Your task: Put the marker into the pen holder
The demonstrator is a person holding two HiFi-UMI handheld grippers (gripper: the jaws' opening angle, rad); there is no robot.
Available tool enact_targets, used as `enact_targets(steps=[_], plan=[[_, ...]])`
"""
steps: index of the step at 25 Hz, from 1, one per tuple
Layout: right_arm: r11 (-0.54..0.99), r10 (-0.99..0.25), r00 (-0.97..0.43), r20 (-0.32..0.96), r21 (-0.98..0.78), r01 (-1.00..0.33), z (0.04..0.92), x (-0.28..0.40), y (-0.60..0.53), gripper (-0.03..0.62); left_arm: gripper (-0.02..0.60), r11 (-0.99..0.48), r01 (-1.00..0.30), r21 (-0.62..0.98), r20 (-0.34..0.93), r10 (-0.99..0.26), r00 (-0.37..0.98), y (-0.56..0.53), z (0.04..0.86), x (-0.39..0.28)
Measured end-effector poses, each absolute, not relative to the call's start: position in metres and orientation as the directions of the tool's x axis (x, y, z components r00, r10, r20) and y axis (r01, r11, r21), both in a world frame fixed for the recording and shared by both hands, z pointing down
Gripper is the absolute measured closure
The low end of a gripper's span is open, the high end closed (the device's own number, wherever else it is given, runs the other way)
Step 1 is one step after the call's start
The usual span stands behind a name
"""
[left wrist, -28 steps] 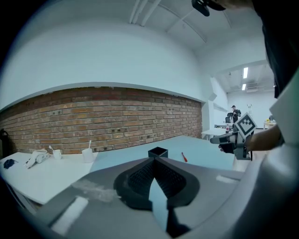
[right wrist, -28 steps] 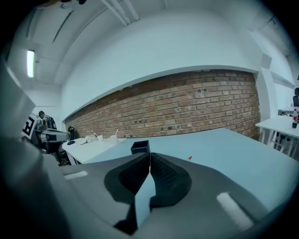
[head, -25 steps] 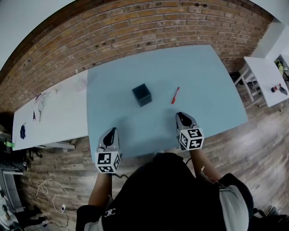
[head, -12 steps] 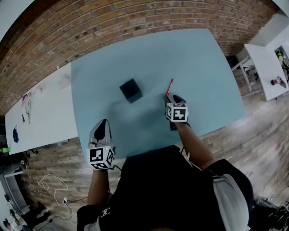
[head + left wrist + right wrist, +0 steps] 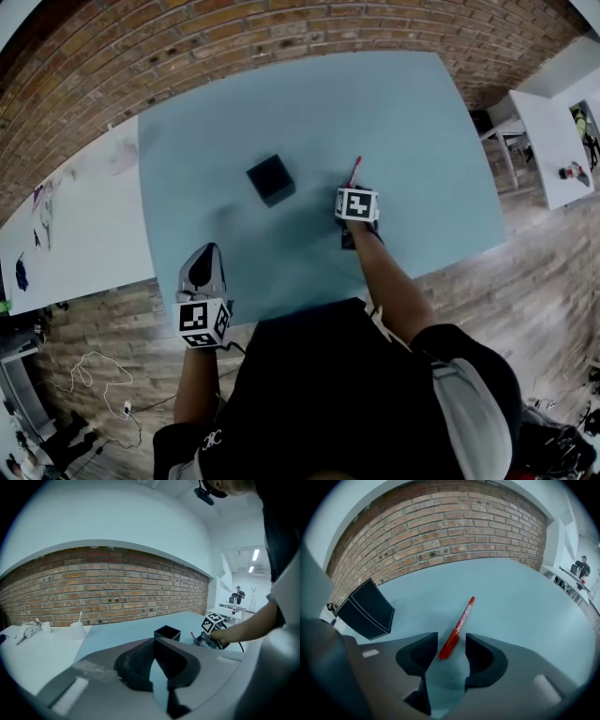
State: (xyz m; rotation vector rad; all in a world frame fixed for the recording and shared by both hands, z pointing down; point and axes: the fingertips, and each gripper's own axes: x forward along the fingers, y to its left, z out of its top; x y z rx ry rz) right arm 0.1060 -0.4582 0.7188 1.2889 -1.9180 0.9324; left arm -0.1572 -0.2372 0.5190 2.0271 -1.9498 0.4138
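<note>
A red marker [image 5: 459, 626] lies flat on the blue table [image 5: 412, 112], pointing away from me; in the head view the marker [image 5: 354, 172] pokes out just beyond my right gripper [image 5: 354, 189]. The right gripper [image 5: 452, 644] is low over the table and its jaws are opening, with the marker's near end between them and neither pad touching it. The dark square pen holder [image 5: 271, 180] stands upright to the left of the marker, also as the pen holder [image 5: 365, 610]. My left gripper [image 5: 203, 253] hangs at the table's front edge, jaws [image 5: 154, 641] together and empty.
A white table [image 5: 75, 234] adjoins the blue one on the left, with a white cup [image 5: 77, 630] and small items. Another white table [image 5: 553, 141] stands at the right. A brick wall runs behind. Wooden floor lies in front.
My right gripper has moved forward from the table's front edge to the marker, and its jaws have spread around the marker's near end. The left gripper has stayed near the front edge.
</note>
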Motion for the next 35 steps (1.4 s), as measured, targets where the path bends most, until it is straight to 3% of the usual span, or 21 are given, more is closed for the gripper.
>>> enact_targets(steps=[3, 10, 16, 22, 35], plan=[[0.212, -0.523, -0.078, 0.849, 0.041, -0.976, 0.718, 0.15, -0.466, 0.44, 0.574, -0.035, -0.999, 0.022, 0.407, -0.912, 0.041, -0.237, 0.519, -0.162], [0.212, -0.526, -0.057, 0.849, 0.066, -0.975, 0.717, 0.152, -0.467, 0.526, 0.574, -0.054, -0.998, 0.014, 0.412, -0.909, 0.055, -0.236, 0.523, -0.159], [0.291, -0.563, -0.255, 0.786, -0.1, -0.951, 0.712, 0.126, -0.466, 0.528, 0.574, -0.058, -0.998, 0.013, 0.41, -0.91, 0.058, -0.237, 0.519, -0.157], [0.333, -0.604, -0.352, 0.715, -0.175, -0.927, 0.686, 0.136, -0.459, 0.528, 0.574, -0.06, -0.998, -0.018, 0.424, -0.904, 0.047, -0.246, 0.519, -0.147], [0.329, -0.662, -0.423, 0.619, -0.268, -0.906, 0.662, 0.145, -0.431, 0.528, 0.574, -0.2, -0.975, -0.095, 0.419, -0.897, 0.143, -0.268, 0.507, -0.133]])
